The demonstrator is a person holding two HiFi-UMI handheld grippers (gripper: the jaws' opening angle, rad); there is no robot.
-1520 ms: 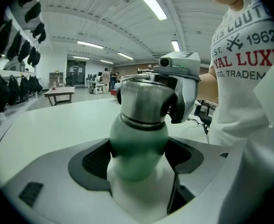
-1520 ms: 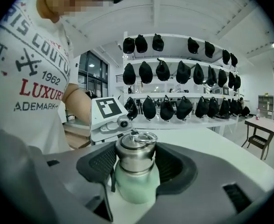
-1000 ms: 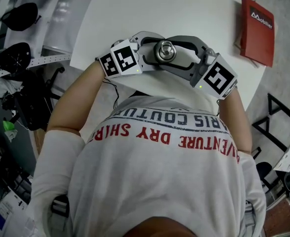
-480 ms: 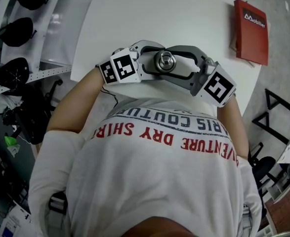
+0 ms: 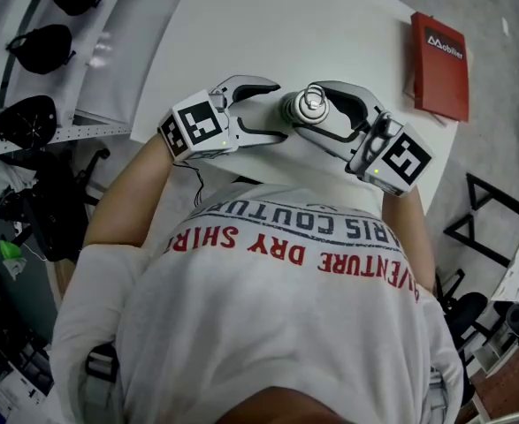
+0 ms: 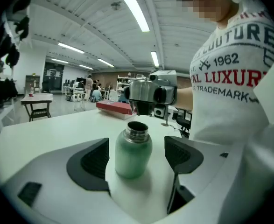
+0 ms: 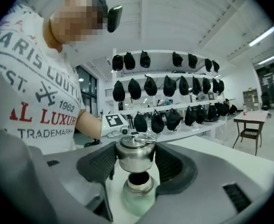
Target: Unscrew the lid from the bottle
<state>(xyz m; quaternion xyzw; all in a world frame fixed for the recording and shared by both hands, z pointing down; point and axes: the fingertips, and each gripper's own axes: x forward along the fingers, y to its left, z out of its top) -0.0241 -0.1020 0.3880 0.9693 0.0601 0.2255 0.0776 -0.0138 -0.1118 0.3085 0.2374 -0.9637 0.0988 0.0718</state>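
Note:
A green bottle [image 6: 133,148] with a bare steel neck stands uncapped on the white table [image 5: 268,25]. My left gripper [image 6: 139,157] is open; the bottle stands between its dark pads [image 6: 94,158] with a gap on each side. My right gripper [image 7: 135,160] is shut on the steel lid [image 7: 135,152], held just above the bottle's open mouth [image 7: 139,181]. In the head view the lid [image 5: 312,104] sits between the right gripper's fingers [image 5: 340,91], and the left gripper [image 5: 279,109] faces it from the left. There the bottle is mostly hidden under the lid.
A red box [image 5: 438,56] lies at the table's far right, also seen in the left gripper view [image 6: 114,107]. Shelves with black bags [image 7: 165,87] run along the left side. The table's near edge is right by the person's body.
The left gripper has drawn back to the left, away from the bottle. The right gripper has carried the lid up and to the right, off the neck.

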